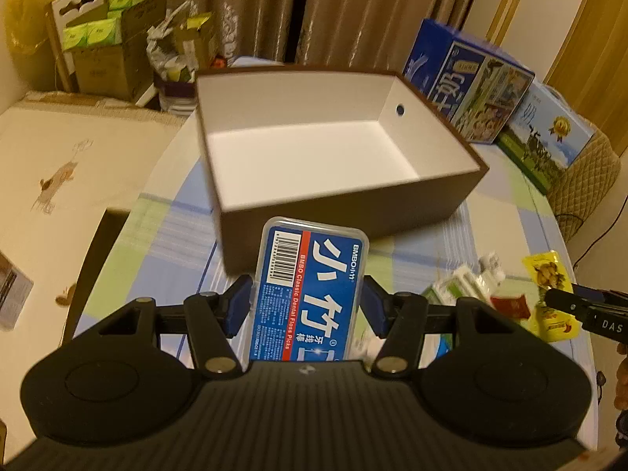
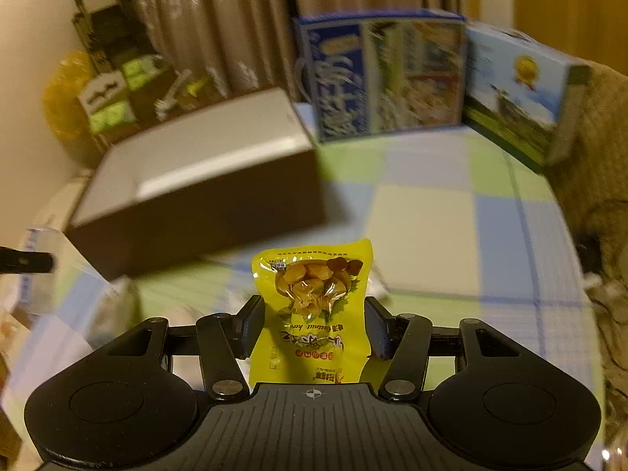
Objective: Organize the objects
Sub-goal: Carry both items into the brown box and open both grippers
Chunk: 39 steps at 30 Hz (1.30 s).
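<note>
Gripping a floss pick case (image 1: 310, 290), the left gripper (image 1: 306, 302) has its jaws clamped on both sides; the case's near end is hidden behind the gripper body. Right gripper (image 2: 312, 325) pinches a yellow snack packet (image 2: 312, 306). Beyond, blurred, a brown box (image 1: 353, 204) sits open on the bench (image 1: 506, 212).

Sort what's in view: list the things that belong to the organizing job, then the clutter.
Job: floss pick box in left gripper; yellow snack pouch in right gripper; open brown box; loose packets.

Clutter: milk cartons; tissue carton; curtains.
</note>
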### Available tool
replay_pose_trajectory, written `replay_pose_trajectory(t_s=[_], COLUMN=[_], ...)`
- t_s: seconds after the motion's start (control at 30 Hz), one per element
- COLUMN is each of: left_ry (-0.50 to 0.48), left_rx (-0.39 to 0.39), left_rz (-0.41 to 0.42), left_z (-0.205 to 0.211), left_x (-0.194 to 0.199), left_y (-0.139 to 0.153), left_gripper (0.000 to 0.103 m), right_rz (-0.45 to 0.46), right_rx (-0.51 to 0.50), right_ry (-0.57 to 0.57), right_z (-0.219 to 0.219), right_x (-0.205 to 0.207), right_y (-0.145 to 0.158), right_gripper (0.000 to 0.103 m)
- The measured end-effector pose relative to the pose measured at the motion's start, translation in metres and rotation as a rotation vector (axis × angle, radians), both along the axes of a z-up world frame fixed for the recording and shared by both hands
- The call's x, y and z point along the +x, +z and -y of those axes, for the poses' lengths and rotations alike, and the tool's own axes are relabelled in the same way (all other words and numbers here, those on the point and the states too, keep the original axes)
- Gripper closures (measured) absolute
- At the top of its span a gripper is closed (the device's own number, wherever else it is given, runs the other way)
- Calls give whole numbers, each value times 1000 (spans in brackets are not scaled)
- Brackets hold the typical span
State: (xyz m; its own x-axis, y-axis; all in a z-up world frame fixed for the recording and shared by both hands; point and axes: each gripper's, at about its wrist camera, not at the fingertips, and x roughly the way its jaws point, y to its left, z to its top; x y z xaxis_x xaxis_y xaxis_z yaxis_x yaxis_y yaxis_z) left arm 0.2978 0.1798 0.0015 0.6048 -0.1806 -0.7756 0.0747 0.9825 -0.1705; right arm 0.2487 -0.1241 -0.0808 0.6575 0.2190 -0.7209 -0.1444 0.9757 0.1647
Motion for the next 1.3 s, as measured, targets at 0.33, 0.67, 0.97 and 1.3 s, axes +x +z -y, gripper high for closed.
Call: replay_pose_trajectory(t_s=[0.33, 0.67, 0.97, 1.3], left_ry=[3, 55, 90, 69], left_rx=[-6, -19, -33, -36], left_rz=[71, 43, -61, -157], left_z=[0, -2, -5, 7], left_x=[64, 138, 184, 203], left_y=[18, 11, -24, -64], left_gripper=[49, 49, 49, 49], right_rz=[91, 89, -42, -207], right_rx=[107, 139, 61, -63], right_ry=[130, 182, 213, 250], right_z=[-66, -112, -127, -133], right_x=[69, 164, 227, 259], right_y=[32, 30, -17, -68], right_gripper=[52, 52, 51, 49])
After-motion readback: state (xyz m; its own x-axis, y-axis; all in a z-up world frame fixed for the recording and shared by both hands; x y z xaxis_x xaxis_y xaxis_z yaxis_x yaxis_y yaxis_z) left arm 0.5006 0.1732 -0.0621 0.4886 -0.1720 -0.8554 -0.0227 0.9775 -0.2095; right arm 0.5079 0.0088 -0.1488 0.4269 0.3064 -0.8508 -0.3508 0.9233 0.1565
